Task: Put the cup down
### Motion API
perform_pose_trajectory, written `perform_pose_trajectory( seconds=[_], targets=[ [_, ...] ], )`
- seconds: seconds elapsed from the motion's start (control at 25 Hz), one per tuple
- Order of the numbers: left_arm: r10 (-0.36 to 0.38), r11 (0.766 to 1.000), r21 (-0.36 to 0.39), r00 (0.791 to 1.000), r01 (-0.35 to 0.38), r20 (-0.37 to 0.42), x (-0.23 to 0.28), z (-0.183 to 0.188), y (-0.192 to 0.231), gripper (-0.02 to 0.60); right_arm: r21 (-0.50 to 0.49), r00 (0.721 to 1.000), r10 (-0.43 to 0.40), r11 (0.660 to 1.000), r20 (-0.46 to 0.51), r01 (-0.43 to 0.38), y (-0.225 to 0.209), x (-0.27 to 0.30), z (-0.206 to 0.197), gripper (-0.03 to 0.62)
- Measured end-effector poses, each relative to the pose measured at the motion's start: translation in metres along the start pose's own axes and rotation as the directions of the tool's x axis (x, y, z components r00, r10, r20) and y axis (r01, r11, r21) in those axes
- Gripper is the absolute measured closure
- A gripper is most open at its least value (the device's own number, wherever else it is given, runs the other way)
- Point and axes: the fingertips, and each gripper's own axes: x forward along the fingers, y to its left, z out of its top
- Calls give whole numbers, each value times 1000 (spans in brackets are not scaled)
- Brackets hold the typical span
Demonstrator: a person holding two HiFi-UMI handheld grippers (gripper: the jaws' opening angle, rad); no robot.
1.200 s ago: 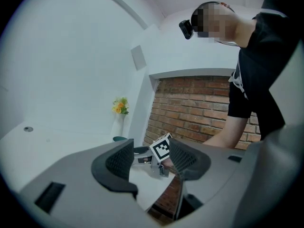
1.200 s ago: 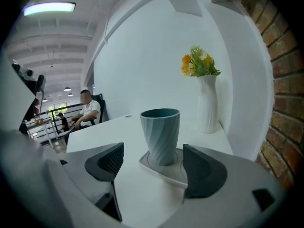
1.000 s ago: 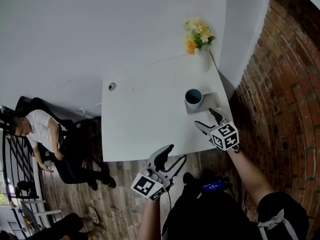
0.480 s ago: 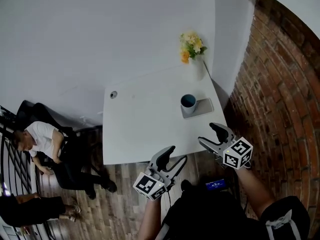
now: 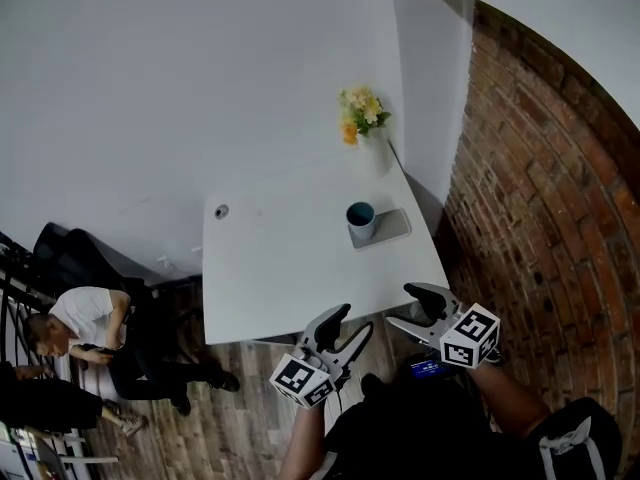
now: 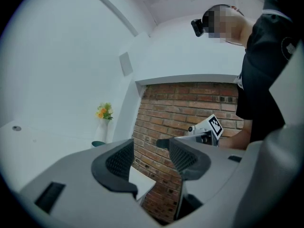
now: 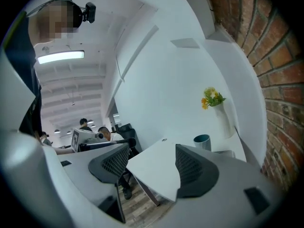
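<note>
Seated person far left, well apart from table. Left gripper off the near edge, jaws apart, empty. Cup upright on grey pad, flower vase behind. Right gripper has backed off the cup, jaws parted, empty. Placement looks done and nothing blocks.

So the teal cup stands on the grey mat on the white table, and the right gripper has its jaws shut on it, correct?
Not quite. The teal cup stands on the grey mat on the white table, but the right gripper view shows the right gripper with its jaws apart and empty, away from the cup.
</note>
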Motion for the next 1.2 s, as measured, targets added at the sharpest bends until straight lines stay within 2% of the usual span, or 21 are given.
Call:
perform_pose_trajectory(
  seconds=[0.16, 0.4, 0.64, 1.2],
  targets=[
    [-13, 1000, -5, 1000, 13, -4, 0, -3, -9, 342, 20, 1000, 8, 1000, -1, -8, 8, -4, -5, 279],
    [-20, 1000, 17, 1000, 20, 5, -1, 2, -13, 344, -6, 1000, 12, 1000, 1, -12, 10, -2, -2, 295],
    [-9, 1000, 7, 1000, 9, 3, -7, 2, -12, 343, -9, 1000, 13, 1000, -5, -13, 14, 3, -3, 301],
    [-14, 1000, 5, 1000, 14, 6, -8, 1, -10, 344, -24, 1000, -19, 1000, -24, 19, 11, 3, -7, 301]
  ],
)
